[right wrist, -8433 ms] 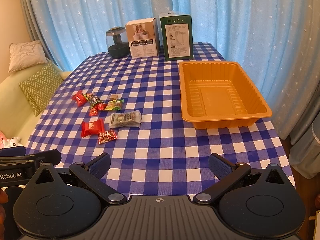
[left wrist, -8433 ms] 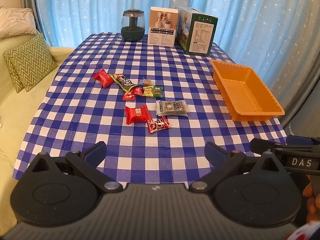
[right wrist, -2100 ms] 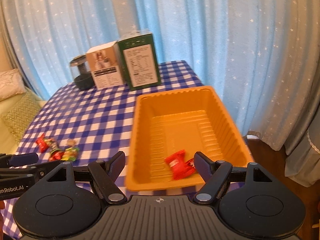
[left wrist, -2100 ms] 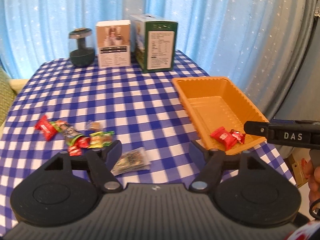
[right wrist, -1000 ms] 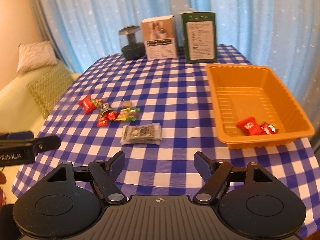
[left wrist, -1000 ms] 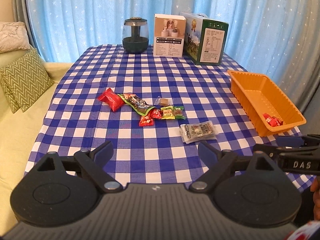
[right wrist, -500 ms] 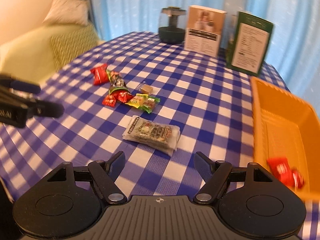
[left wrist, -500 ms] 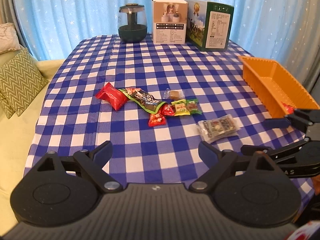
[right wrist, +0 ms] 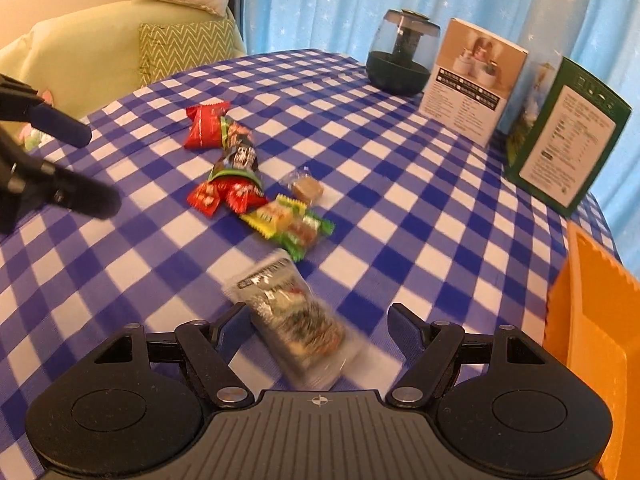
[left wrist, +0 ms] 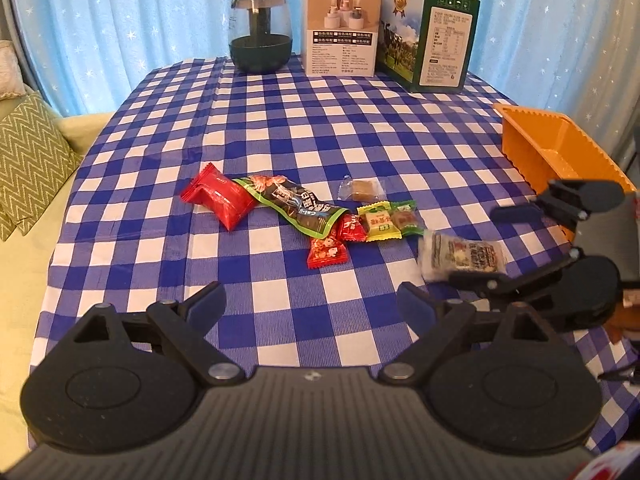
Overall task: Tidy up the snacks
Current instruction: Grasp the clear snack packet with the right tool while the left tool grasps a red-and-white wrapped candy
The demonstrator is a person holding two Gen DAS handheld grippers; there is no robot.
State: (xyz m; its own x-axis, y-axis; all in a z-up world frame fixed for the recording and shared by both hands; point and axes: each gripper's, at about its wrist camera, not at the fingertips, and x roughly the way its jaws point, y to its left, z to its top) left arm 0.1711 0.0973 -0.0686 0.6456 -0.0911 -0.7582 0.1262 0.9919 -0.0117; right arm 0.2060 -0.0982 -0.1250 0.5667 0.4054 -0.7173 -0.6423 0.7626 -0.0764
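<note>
Several snacks lie on the blue checked tablecloth. A clear silvery snack pack lies between the open fingers of my right gripper; it also shows in the left wrist view with the right gripper around it. My left gripper is open and empty, just short of a small red candy. A red packet, a dark green-edged packet, yellow-green candies and a brown candy lie beyond. The orange tray stands at the right.
A dark round jar, a white box and a green box stand at the table's far edge before blue curtains. A yellow-green sofa with a zigzag cushion is on the left.
My right gripper has moved down and forward over the silvery pack, which now sits between its fingers. My left gripper has moved closer to the snack pile.
</note>
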